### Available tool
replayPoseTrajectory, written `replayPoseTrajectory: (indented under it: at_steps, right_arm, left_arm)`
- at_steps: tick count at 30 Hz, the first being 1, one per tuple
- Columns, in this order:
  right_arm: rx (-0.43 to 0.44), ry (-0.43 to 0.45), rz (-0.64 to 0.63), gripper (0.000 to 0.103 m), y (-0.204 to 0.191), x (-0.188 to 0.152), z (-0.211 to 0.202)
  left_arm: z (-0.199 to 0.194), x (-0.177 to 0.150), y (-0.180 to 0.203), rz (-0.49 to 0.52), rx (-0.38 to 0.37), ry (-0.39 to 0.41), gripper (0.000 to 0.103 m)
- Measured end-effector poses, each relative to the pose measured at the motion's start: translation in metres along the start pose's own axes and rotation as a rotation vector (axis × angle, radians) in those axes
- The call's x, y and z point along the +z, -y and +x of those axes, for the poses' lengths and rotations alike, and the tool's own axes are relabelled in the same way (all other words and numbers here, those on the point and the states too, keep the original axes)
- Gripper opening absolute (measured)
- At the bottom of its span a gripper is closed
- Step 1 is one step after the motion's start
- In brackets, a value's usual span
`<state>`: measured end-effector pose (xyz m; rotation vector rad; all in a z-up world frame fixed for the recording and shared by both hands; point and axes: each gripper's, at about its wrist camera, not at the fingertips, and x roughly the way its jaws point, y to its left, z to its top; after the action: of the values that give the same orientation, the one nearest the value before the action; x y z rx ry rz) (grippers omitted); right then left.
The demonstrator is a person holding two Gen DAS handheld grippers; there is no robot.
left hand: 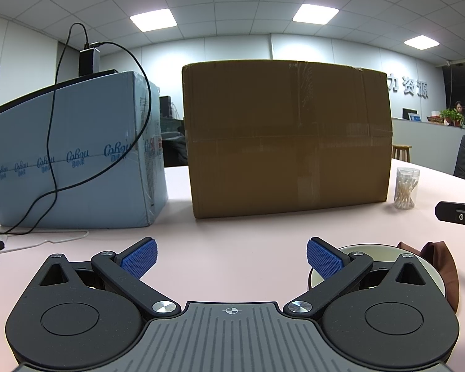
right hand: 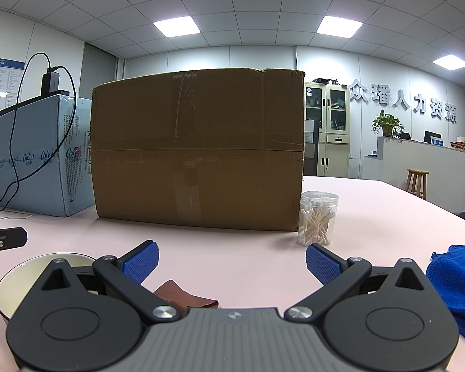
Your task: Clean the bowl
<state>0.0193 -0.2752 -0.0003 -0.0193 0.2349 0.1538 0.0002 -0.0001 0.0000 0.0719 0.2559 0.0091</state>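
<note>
Between both gaping grippers, left (left hand: 231, 259) and right (right hand: 231, 262), lies the bowl (right hand: 24, 271).

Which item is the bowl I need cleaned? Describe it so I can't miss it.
Start at the big brown cardboard box on the pink table, then come toward the near edge, between the two grippers. The bowl sits beside a brown cloth: round, cream inside with a dark rim, the only dish there.
</note>
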Motion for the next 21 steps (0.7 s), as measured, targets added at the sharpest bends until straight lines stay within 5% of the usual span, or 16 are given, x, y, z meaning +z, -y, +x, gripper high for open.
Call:
replayPoseTrajectory:
  at_steps: [21]
  right_arm:
    - [0.001,0.000,0.000,0.103,-0.0002,0.0002,-0.0007]
  left_arm:
    - [-0.0036,0.0001,0.0006,-0.001,0.001,0.003,0.103]
